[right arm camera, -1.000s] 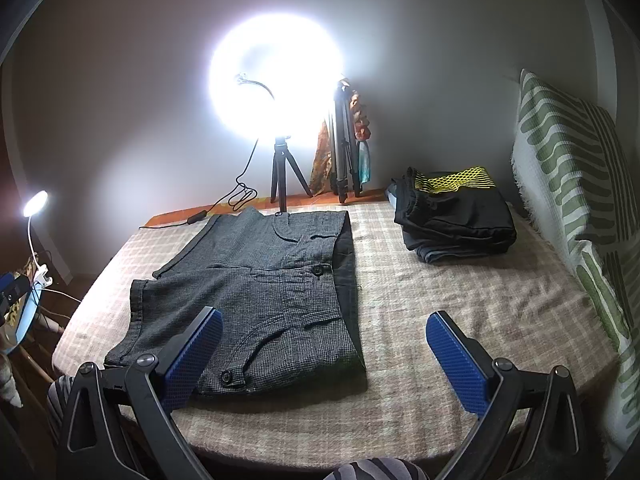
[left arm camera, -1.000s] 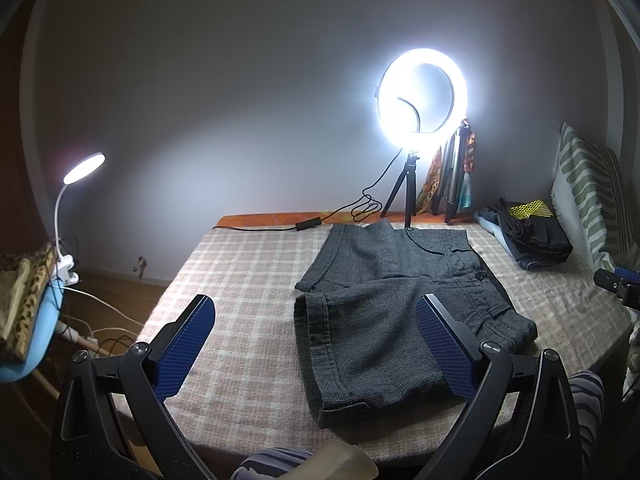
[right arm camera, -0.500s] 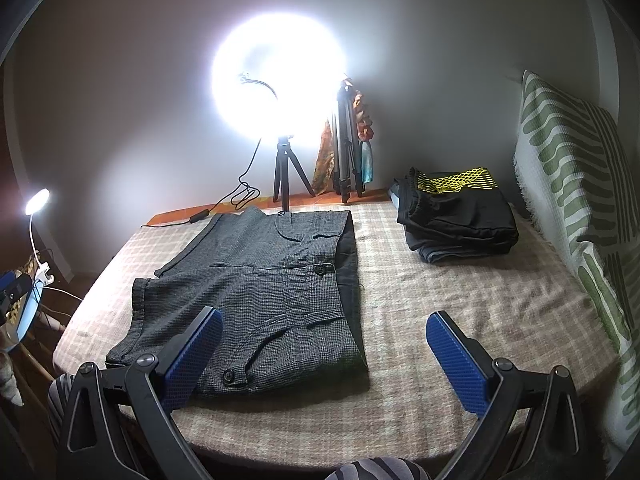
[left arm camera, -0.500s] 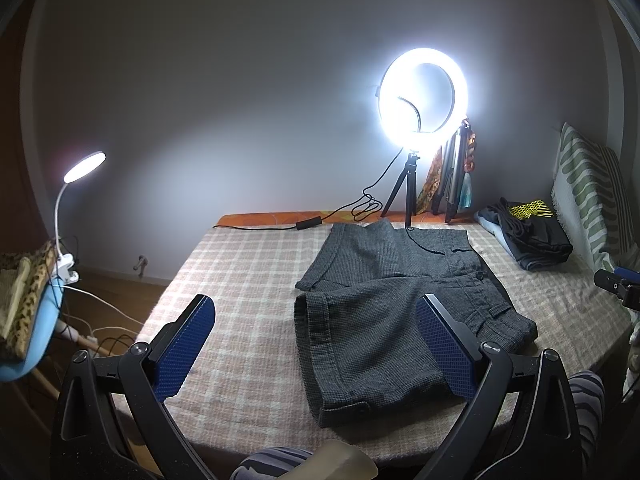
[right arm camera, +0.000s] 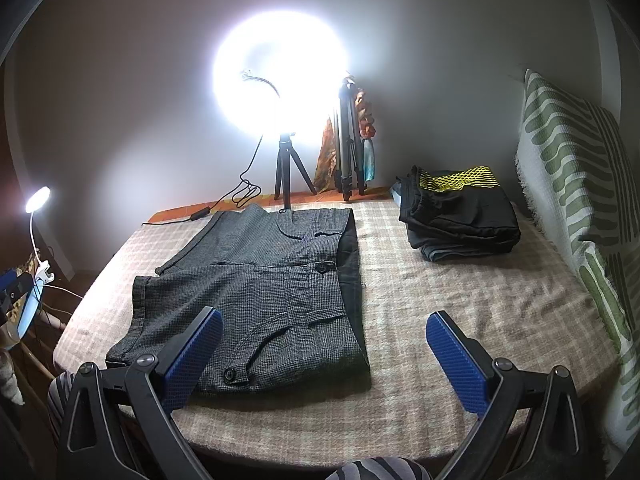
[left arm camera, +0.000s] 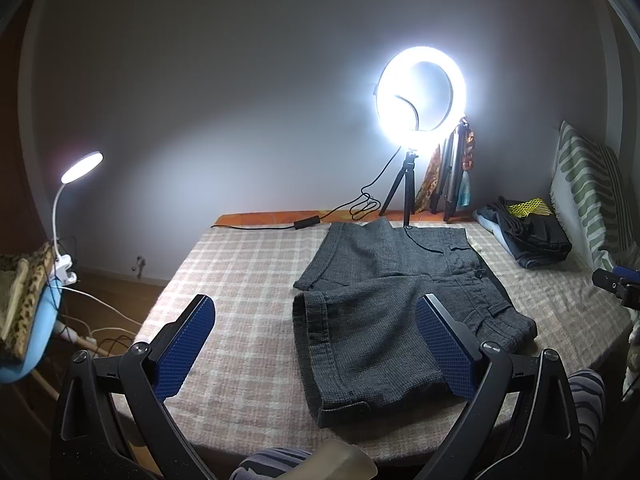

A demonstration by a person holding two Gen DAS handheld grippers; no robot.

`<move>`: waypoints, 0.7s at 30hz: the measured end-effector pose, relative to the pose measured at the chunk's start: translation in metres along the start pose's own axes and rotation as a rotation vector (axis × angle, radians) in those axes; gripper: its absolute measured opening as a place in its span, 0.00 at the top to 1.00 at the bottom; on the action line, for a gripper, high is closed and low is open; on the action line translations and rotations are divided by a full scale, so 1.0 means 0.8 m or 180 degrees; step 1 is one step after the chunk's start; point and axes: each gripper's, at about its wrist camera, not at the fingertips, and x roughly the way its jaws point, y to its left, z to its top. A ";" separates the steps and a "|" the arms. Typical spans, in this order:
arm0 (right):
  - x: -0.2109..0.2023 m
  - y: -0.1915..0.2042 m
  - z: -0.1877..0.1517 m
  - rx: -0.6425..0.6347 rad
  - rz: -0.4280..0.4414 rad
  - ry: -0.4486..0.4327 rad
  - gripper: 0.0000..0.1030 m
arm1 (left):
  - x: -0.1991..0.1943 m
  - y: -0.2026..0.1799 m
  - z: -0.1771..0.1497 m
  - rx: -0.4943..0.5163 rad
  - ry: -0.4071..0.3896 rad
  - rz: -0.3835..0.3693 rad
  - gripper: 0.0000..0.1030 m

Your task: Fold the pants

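Shorts (left arm camera: 400, 312) lie flat ahead on the bed (right arm camera: 460, 300) — waistband right, leg hems left; left tongs (left arm camera: 316, 344) nearer the hems, right tongs (right arm camera: 324, 356) beside the waistband — both spread wide, empty.

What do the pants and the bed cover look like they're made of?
Pants: looks like a thick woven cloth, matte grey, with a fine check or waffle grain and stiff stitched hems; probably wool or cotton blend. Bed cover: soft woven cloth, matte, beige-pink plaid, wrinkling loosely; likely cotton, though that is a guess.
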 end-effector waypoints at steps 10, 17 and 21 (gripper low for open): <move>0.001 0.001 0.000 -0.0007 -0.0007 0.0000 0.00 | 0.008 0.004 -0.001 0.0076 0.0032 0.0040 0.03; 0.006 0.002 0.003 -0.0087 0.0027 -0.0004 0.00 | 0.024 0.023 0.004 0.0333 0.0236 -0.0035 0.03; 0.008 0.004 0.006 -0.0234 -0.0008 -0.0007 0.00 | 0.030 0.027 0.008 0.0611 0.0181 -0.0026 0.04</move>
